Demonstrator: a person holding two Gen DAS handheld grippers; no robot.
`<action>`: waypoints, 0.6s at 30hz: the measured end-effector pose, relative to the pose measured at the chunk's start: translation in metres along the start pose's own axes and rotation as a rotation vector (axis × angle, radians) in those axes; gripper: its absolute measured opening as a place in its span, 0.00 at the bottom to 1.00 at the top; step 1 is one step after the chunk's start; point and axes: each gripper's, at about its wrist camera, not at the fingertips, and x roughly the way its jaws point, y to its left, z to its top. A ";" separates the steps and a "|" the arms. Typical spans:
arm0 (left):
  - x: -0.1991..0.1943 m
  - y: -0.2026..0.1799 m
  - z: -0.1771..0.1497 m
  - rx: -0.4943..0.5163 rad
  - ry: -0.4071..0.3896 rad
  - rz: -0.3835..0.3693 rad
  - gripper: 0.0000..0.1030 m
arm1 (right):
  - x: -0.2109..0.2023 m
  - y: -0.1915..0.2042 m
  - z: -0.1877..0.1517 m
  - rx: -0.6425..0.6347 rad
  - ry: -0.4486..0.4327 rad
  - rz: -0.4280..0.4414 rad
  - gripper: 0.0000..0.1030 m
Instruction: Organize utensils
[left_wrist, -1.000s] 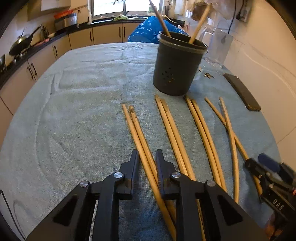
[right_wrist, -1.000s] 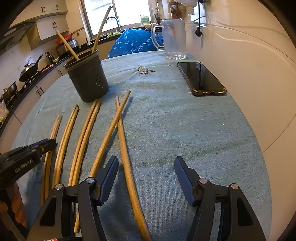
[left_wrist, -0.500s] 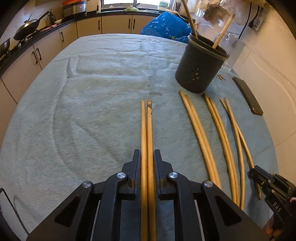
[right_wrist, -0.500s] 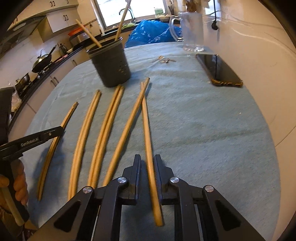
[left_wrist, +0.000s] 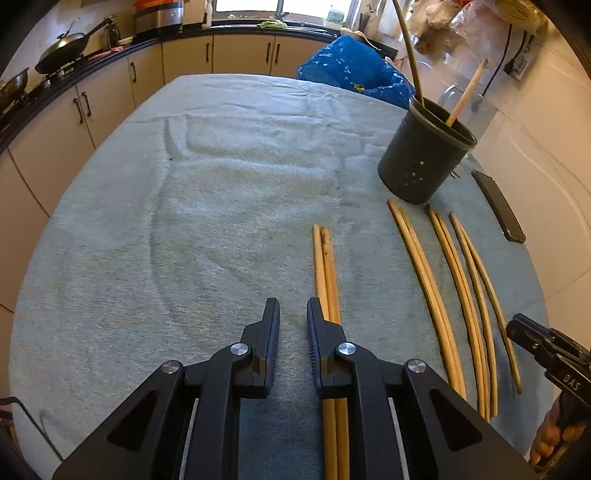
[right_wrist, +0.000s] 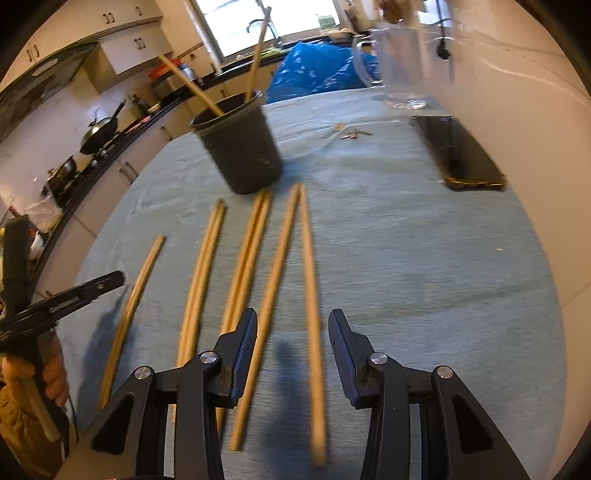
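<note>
Several long wooden chopsticks lie in pairs on a grey-green cloth. My left gripper is slightly open and empty, and the leftmost pair lies just right of it, passing under its right finger. My right gripper is open and empty above the rightmost chopsticks. A dark perforated holder stands beyond the chopsticks with two sticks in it. It also shows in the right wrist view.
A black phone lies at the right near the wall. A clear glass jug and small keys sit behind it. A blue bag lies past the table's far edge. Kitchen counters run along the left.
My left gripper opened a little, let go of the leftmost pair and shifted left of it. My right gripper opened, releasing the rightmost chopstick, and moved closer to the holder.
</note>
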 end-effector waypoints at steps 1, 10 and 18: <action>0.002 -0.002 0.000 0.010 0.004 -0.002 0.13 | 0.004 0.002 -0.001 -0.006 0.011 -0.004 0.31; 0.018 -0.009 0.004 0.088 -0.012 0.061 0.10 | 0.009 0.010 0.005 -0.031 -0.007 -0.027 0.31; 0.020 -0.003 0.013 0.058 -0.004 0.021 0.09 | 0.024 0.013 0.006 -0.034 0.026 -0.036 0.31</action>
